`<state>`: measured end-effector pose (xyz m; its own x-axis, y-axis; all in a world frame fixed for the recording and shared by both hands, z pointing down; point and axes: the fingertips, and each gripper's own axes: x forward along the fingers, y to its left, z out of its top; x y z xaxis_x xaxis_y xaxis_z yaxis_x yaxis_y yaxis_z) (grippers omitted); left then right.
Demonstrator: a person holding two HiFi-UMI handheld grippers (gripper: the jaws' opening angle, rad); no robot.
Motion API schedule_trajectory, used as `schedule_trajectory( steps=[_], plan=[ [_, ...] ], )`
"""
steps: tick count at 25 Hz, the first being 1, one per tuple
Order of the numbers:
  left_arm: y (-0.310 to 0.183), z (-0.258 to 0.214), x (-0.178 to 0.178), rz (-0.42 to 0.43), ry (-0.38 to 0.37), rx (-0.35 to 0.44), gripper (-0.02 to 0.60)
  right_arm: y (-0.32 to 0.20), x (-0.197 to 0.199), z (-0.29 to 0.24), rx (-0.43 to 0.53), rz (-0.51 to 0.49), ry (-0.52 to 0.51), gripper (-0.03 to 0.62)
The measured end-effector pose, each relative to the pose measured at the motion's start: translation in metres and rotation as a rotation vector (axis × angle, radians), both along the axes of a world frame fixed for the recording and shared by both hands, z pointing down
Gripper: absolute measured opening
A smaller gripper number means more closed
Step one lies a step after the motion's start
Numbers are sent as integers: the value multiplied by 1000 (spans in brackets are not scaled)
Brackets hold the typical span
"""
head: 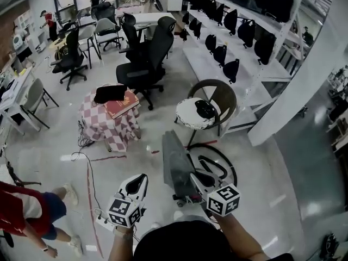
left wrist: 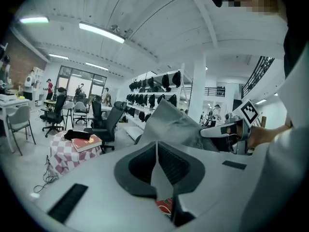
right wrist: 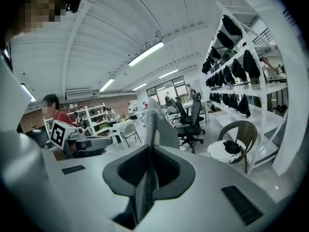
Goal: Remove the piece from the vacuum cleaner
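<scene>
Between the right gripper's (right wrist: 150, 153) clamped jaws stands one flat grey ribbed panel (right wrist: 153, 120), edge-on and above the floor. One left gripper (left wrist: 157, 149), closed and empty, is nearby.

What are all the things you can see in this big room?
grey piece: one, grey, held up in the middle
checked table: one, red-and-white, left of the piece
book: one, red, on the checked table
round chair: one, brown, white seat, behind the piece
office chairs: several, black, farther back
bags: many, black, on the right shelves
person: one, red shirt, bottom left
left gripper: one, white, shut, empty
right gripper: one, white, shut on the grey piece
</scene>
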<state>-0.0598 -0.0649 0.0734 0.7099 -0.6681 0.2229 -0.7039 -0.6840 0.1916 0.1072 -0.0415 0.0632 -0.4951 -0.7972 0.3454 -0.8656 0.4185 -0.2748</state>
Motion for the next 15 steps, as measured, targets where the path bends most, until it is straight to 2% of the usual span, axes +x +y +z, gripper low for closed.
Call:
schedule_trajectory(
  steps=[6, 15],
  plan=[
    [2, -23, -3, 6, 16, 50, 20, -2, 2, -18, 44, 10, -26, 51],
    [-1, -23, -7, 7, 10, 54, 20, -1, -4, -20, 61, 2, -35, 51]
  ],
)
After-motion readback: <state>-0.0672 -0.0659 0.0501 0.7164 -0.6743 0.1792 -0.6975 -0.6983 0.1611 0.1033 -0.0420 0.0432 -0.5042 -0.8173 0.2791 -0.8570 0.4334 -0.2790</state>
